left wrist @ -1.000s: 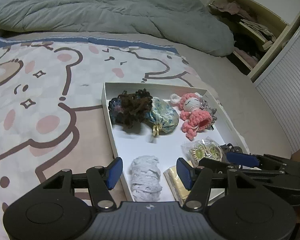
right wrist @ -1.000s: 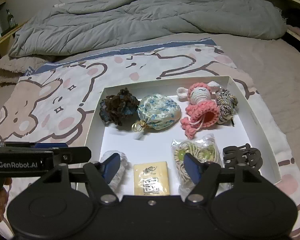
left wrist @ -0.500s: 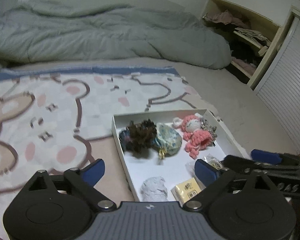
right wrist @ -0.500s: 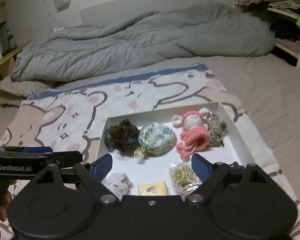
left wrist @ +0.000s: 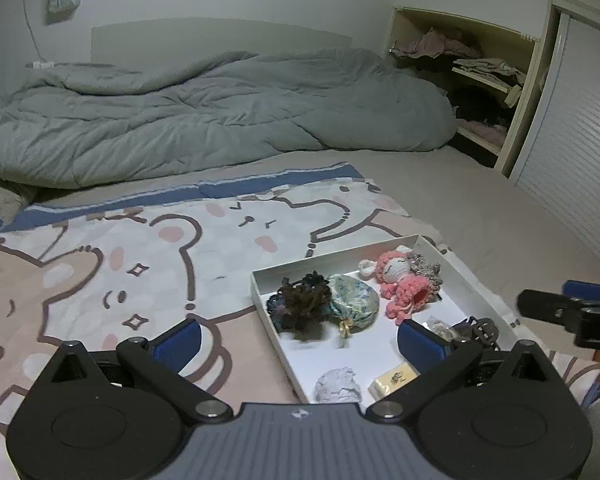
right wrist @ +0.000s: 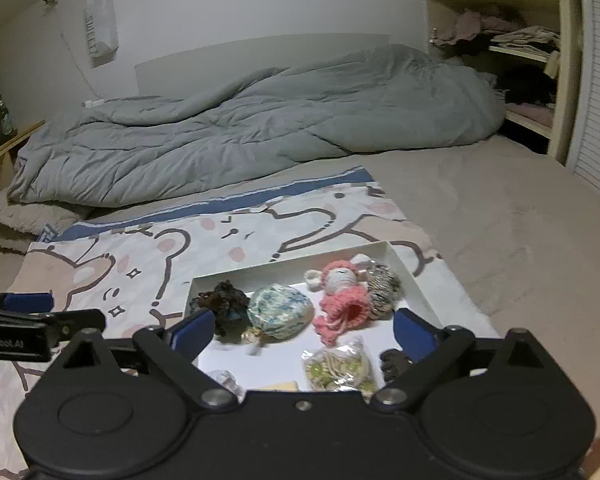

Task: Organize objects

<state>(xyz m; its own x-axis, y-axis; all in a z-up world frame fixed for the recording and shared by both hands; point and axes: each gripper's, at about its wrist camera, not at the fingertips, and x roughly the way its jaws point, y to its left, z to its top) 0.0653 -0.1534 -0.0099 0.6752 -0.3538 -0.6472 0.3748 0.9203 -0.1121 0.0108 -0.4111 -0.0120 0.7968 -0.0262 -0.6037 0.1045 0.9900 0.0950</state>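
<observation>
A white shallow box (left wrist: 260, 300) (right wrist: 416, 280) lies on a cartoon-print blanket. It holds a dark yarn scrunchie (left wrist: 300, 308) (right wrist: 222, 306), a blue floral pouch (left wrist: 354, 302) (right wrist: 280, 310), a pink crochet doll (left wrist: 404, 288) (right wrist: 340, 300), a grey scrunchie (left wrist: 338, 384), a yellow packet (left wrist: 392, 378), a clear bag of beads (right wrist: 336, 366) and a black hair claw (left wrist: 482, 328) (right wrist: 392, 360). My left gripper (left wrist: 300, 338) is open and empty, raised at the box's near left corner. My right gripper (right wrist: 304, 326) is open and empty, raised over the box's near side.
A rumpled grey duvet (left wrist: 200, 112) (right wrist: 260, 120) lies across the far half of the bed. An open wooden shelf with clothes (left wrist: 480, 72) (right wrist: 512, 56) and a slatted door (left wrist: 572, 128) stand at the right. The beige sheet (right wrist: 500, 220) lies right of the blanket.
Both grippers have opened wider and pulled back and up from the box. The views now take in the whole bed and the wall. The items in the box have not moved.
</observation>
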